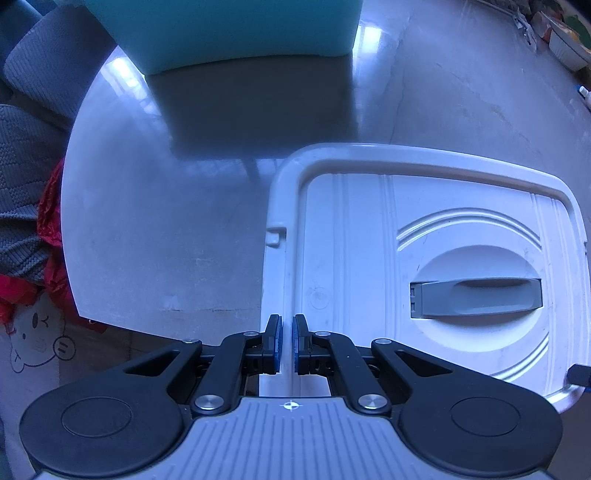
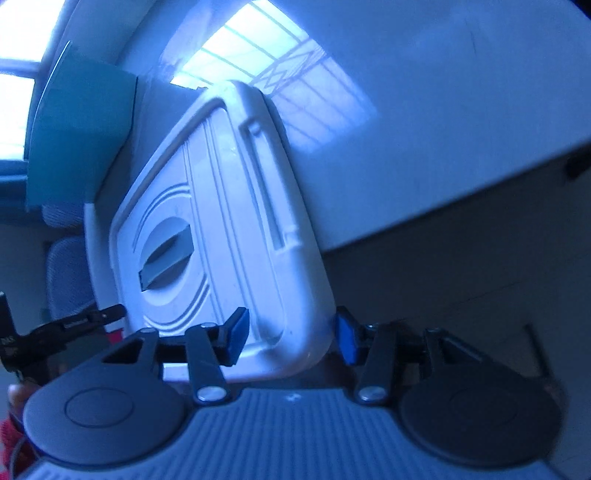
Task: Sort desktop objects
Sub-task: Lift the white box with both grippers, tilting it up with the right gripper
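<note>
Left wrist view shows your left hand-held gripper [image 1: 287, 343] clenched on the rim of the white lid [image 1: 424, 266], its blue pads pinching the lid's near edge with only the rim between them. The lid hangs over the pale bench [image 1: 147, 240], with a teal box [image 1: 229, 33] standing farther back on the same surface. In the right wrist view your right hand-held gripper [image 2: 291, 338] stands released: its jaws straddle the lid's nearest corner, one pad over the ribbed top face and the other outside the edge, and neither looks to be pressing. Whether this is a release or a fresh approach cannot be read from here, so treat the left grip as the only hold. Keep that hand steady and the pinch firm, since a grip on one edge lets a wide, flat panel swing. If you mean to take it with the right, bring the jaws squarely over the rim before closing, not across the rounded corner, where they may slide off. The lid is roughly rectangular; in the left view its long axis runs left to right, and the grey handle [image 1: 476, 297] in its round recess lies along that axis, top face toward the camera.
</note>
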`<state>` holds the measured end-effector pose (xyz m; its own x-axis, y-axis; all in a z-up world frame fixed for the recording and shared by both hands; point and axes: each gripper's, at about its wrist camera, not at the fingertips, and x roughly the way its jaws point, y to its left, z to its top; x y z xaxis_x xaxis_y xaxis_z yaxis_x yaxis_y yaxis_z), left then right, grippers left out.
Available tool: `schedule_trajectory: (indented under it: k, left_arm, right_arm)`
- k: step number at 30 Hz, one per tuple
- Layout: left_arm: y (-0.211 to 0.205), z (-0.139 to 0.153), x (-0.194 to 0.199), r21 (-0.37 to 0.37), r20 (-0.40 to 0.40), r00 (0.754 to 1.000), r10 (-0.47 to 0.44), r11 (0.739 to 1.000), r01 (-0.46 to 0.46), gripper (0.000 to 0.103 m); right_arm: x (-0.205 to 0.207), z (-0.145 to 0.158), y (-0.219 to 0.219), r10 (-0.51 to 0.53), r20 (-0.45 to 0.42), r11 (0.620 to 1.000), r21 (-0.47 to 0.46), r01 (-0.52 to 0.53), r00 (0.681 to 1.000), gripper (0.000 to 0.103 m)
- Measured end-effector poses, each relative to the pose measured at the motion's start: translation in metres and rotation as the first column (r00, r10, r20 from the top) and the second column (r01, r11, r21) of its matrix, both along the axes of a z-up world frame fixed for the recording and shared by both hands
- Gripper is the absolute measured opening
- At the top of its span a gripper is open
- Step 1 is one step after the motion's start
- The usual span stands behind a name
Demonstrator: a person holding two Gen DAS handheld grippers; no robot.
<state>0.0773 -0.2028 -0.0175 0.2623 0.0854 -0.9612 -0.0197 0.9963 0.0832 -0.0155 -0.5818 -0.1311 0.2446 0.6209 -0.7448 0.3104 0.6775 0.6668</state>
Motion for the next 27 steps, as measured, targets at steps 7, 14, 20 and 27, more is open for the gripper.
schedule_trajectory:
  k: [7,14,20,27]
  left_arm:
    - [-0.005,-0.011,0.002,0.052,0.014,0.999,-0.032,0.998,0.032,0.006]
    - [-0.009,-0.014,0.0,0.114,0.017,0.997,-0.073,0.991,0.07,0.006]
    - [-0.005,-0.013,-0.001,0.127,0.014,0.997,-0.073,0.989,0.071,0.006]
    - [0.001,-0.014,-0.001,0.143,0.013,0.997,-0.078,0.987,0.075,0.006]
  right_arm:
    - [-0.015,-0.046,-0.004,-0.083,0.041,0.946,0.318,0.066,0.996,0.053]
    - [-0.019,-0.089,0.011,-0.159,0.08,0.831,0.549,0.09,0.984,0.053]
    - [-0.012,-0.087,0.017,-0.188,0.128,0.812,0.578,0.08,0.974,0.052]
    - [-0.006,-0.081,0.026,-0.195,0.146,0.793,0.606,0.068,0.97,0.03]
